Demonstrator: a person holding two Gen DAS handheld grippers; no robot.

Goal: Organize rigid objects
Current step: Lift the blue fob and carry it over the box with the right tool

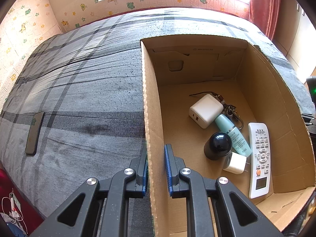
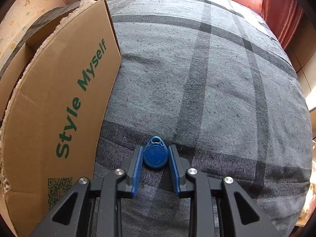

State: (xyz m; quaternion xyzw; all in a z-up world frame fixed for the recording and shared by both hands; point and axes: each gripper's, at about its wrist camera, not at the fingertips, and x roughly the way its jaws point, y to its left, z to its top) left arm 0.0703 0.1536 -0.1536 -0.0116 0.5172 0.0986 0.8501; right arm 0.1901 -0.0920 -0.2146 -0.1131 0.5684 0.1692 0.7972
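An open cardboard box (image 1: 152, 102) stands on a grey plaid bed. Inside lie a white charger (image 1: 205, 110), a teal bottle (image 1: 233, 136), a black round-topped object (image 1: 217, 145), a small white plug (image 1: 236, 163), a white remote (image 1: 259, 158) and keys (image 1: 231, 108). My left gripper (image 1: 157, 154) straddles the box's left wall, jaws close on either side of it. A dark phone (image 1: 34, 132) lies on the bed at the left. In the right wrist view my right gripper (image 2: 155, 155) has closed on a blue key fob (image 2: 155, 154) resting on the bed, beside the box's printed side (image 2: 59, 98).
The grey plaid bedcover (image 2: 217, 79) stretches right of the box. Patterned wall panels (image 1: 29, 19) run behind the bed and a red curtain (image 2: 280, 9) hangs at the far right. White cables (image 1: 13, 207) lie on a red surface at lower left.
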